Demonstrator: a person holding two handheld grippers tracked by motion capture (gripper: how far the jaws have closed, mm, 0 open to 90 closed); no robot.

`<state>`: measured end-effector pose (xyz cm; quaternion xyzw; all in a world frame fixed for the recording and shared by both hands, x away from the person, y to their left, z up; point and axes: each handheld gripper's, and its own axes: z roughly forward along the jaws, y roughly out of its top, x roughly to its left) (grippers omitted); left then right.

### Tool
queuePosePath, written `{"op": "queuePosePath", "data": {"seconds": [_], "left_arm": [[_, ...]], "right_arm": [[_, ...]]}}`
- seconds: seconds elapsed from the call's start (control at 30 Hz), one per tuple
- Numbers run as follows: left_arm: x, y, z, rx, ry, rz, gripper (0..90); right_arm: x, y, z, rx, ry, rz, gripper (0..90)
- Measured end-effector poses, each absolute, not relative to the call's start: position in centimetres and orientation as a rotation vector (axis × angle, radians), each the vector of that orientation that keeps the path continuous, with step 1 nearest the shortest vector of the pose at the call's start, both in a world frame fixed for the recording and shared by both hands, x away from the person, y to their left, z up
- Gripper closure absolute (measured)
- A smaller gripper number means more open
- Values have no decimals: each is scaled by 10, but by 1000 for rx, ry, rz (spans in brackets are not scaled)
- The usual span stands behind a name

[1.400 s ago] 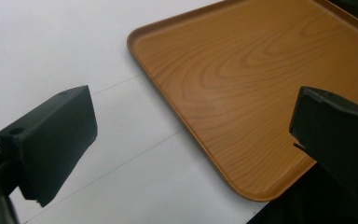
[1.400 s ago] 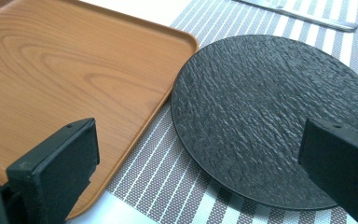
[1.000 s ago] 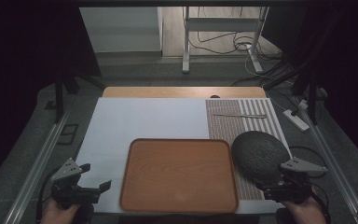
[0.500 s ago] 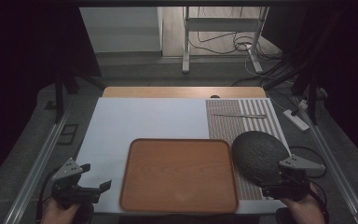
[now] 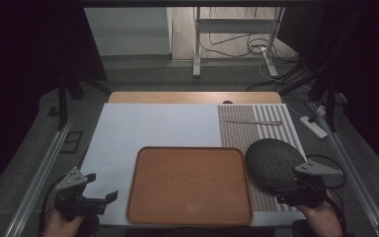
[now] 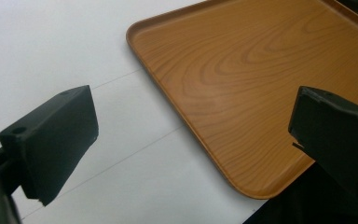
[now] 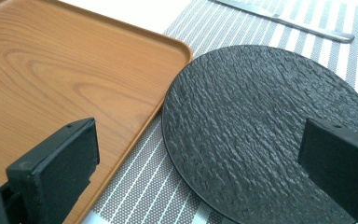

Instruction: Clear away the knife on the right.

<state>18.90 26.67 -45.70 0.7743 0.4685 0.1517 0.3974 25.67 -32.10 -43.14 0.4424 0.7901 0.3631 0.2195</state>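
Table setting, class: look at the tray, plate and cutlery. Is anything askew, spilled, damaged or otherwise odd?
Nothing is spilled or broken. The wooden tray lies flat and bare. The one mild oddity: the dark plate sits beside the tray on the striped mat, apparently touching the tray's corner, while the knife lies far back, apart from the plate.

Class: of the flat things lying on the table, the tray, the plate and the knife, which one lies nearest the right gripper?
The plate: dark, round and rough, just ahead of the right gripper. The tray lies farther left, the knife far back.
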Motion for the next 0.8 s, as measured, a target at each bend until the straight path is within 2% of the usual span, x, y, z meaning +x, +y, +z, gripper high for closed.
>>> {"op": "queuePosePath", "data": {"seconds": [0.8], "left_arm": [[191,266,-458,1968,1200,377,16]], "right_arm": [[290,-316,-437,1209,2196,946,0]]}}
